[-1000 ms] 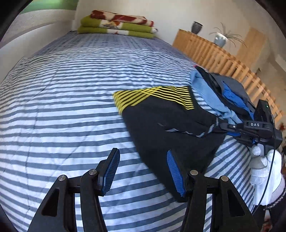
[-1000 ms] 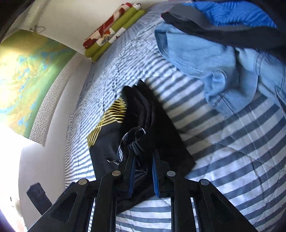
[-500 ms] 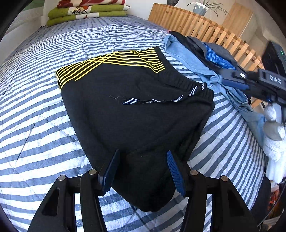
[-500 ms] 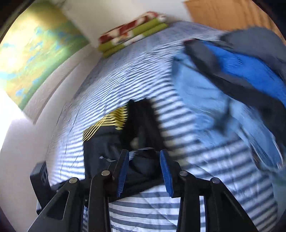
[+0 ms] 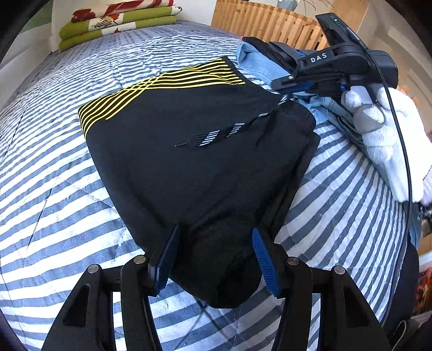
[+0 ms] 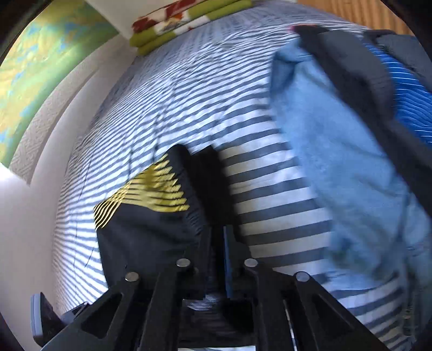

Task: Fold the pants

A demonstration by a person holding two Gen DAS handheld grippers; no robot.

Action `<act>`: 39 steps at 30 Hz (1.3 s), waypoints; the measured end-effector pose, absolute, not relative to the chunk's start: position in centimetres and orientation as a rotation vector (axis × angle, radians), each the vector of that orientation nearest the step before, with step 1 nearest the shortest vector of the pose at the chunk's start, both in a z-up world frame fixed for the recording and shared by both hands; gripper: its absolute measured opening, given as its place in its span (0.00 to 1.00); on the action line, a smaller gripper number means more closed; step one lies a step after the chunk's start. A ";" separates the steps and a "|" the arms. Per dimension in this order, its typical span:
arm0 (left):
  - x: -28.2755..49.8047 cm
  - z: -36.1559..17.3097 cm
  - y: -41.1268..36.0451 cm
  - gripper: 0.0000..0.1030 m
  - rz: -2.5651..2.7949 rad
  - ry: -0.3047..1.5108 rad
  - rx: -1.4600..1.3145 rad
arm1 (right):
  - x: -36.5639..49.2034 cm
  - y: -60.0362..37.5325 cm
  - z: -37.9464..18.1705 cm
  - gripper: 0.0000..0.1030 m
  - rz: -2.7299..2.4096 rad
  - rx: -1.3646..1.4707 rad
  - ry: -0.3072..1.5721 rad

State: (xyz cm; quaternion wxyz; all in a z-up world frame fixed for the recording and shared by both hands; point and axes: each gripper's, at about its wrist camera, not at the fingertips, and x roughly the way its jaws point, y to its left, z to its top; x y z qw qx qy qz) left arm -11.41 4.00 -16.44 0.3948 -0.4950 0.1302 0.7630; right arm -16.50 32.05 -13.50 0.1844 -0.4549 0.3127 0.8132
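Black pants (image 5: 194,167) with yellow stripes lie folded on the striped bed (image 5: 54,189). My left gripper (image 5: 216,256) is open, its blue pads on either side of the pants' near rounded end. My right gripper (image 5: 283,85), held by a white-gloved hand (image 5: 386,135), sits at the pants' far right waistband corner, where the striped drawstring (image 5: 216,133) rises toward its tip. In the blurred right wrist view the right gripper (image 6: 217,243) has its fingers nearly together with dark cloth of the pants (image 6: 151,237) between them.
A pile of other clothes, light blue jeans (image 5: 256,60) (image 6: 324,162) under dark and blue garments, lies right of the pants. Folded green and red blankets (image 5: 116,24) rest at the bed's far end. A wooden slatted frame (image 5: 270,24) borders the right side.
My left gripper moved forward until the pants' near end came between its open fingers. My right gripper, open half a second ago, has closed at the waistband corner and the drawstring end has lifted.
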 end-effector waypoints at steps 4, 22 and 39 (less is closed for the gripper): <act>-11.0 -16.2 4.1 0.57 1.928 0.341 -1.246 | -14.5 30.3 -12.1 0.20 2.374 -1.296 0.839; -9.3 -14.9 4.9 0.38 1.855 0.444 -1.220 | -15.4 27.4 -13.5 0.35 2.295 -1.569 0.469; -15.8 -13.3 2.7 0.50 1.962 0.284 -1.213 | -25.2 26.1 -10.0 0.42 2.597 -1.343 0.502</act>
